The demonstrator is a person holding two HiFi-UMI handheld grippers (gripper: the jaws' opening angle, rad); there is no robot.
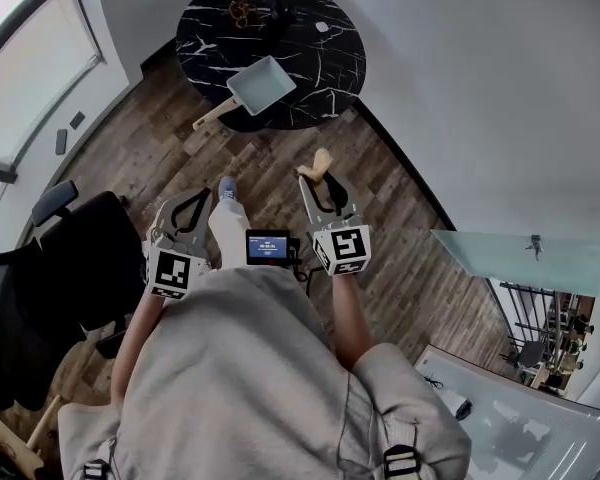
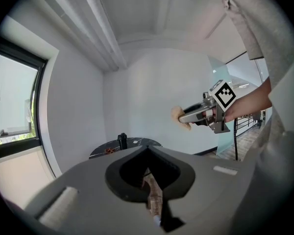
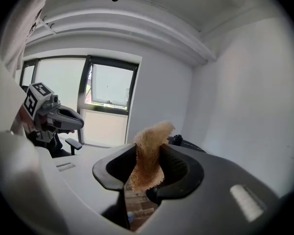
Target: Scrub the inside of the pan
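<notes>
A square grey pan (image 1: 262,85) with a wooden handle (image 1: 212,116) lies on the near edge of a round black marble table (image 1: 310,48), well ahead of both grippers. My right gripper (image 1: 315,176) is held in the air over the wood floor, shut on a tan scrubbing sponge (image 1: 322,160). In the right gripper view the sponge (image 3: 149,153) stands upright between the jaws of my right gripper (image 3: 148,148). My left gripper (image 1: 202,198) hangs level beside it; its jaws meet with nothing between them (image 2: 147,148). The left gripper view shows the right gripper (image 2: 186,117) and the sponge (image 2: 179,116).
A black office chair (image 1: 70,258) stands at the left under a window. A glass panel (image 1: 520,258) leans at the right. Small items (image 1: 245,13) sit at the table's far side. White walls close in behind the table. My shoe (image 1: 227,188) shows on the floor.
</notes>
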